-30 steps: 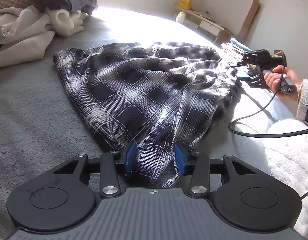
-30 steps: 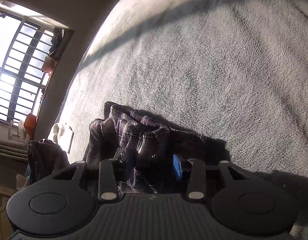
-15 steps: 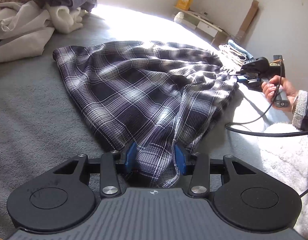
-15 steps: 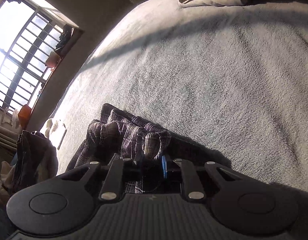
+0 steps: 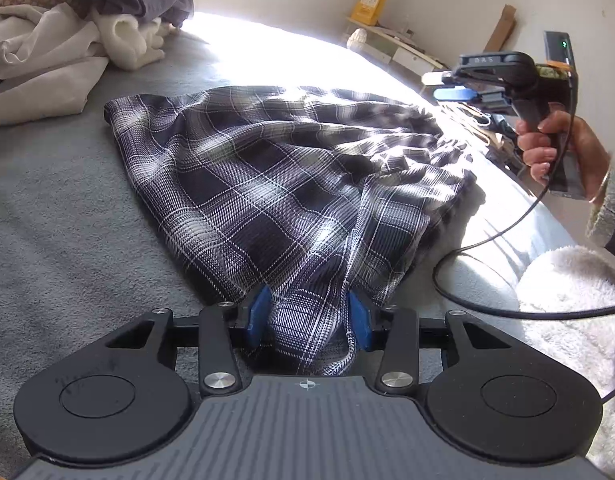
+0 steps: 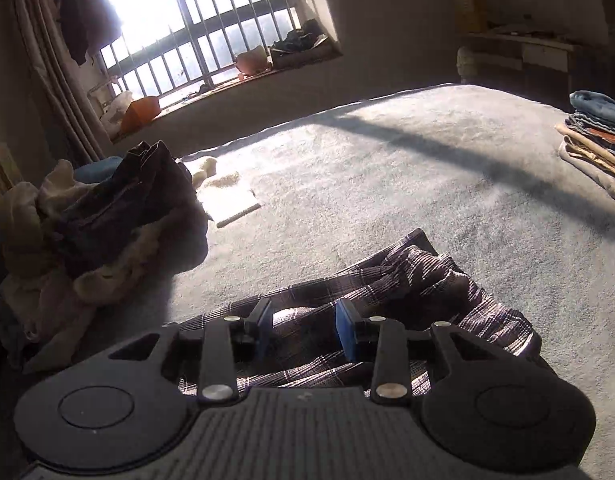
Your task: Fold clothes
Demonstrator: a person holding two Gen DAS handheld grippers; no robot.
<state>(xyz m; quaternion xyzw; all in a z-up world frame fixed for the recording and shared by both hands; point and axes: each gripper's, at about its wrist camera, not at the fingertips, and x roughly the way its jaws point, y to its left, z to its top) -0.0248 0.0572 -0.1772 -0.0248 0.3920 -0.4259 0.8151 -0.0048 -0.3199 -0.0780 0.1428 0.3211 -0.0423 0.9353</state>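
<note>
A dark plaid garment (image 5: 267,184) lies spread on the grey bed (image 5: 47,220), its near end drawn to a bunch. My left gripper (image 5: 309,320) is shut on that bunch, with cloth filling the gap between the blue pads. In the left wrist view a hand (image 5: 547,148) holds my right gripper (image 5: 447,86) in the air above the garment's far right edge, apart from it. The right wrist view shows the right gripper (image 6: 305,330) open, with the crumpled plaid garment (image 6: 427,292) lying on the bed below it.
A heap of unfolded clothes (image 5: 67,32) sits at the bed's far left, also seen as the heap (image 6: 107,220). A stack of folded clothes (image 6: 595,132) rests at the right. A black cable (image 5: 467,248) loops over the bed's right side beside white fleece (image 5: 567,280).
The right gripper has let go of the garment's edge, opened, lifted off the bed and turned toward the window. The left gripper keeps its hold in the same place.
</note>
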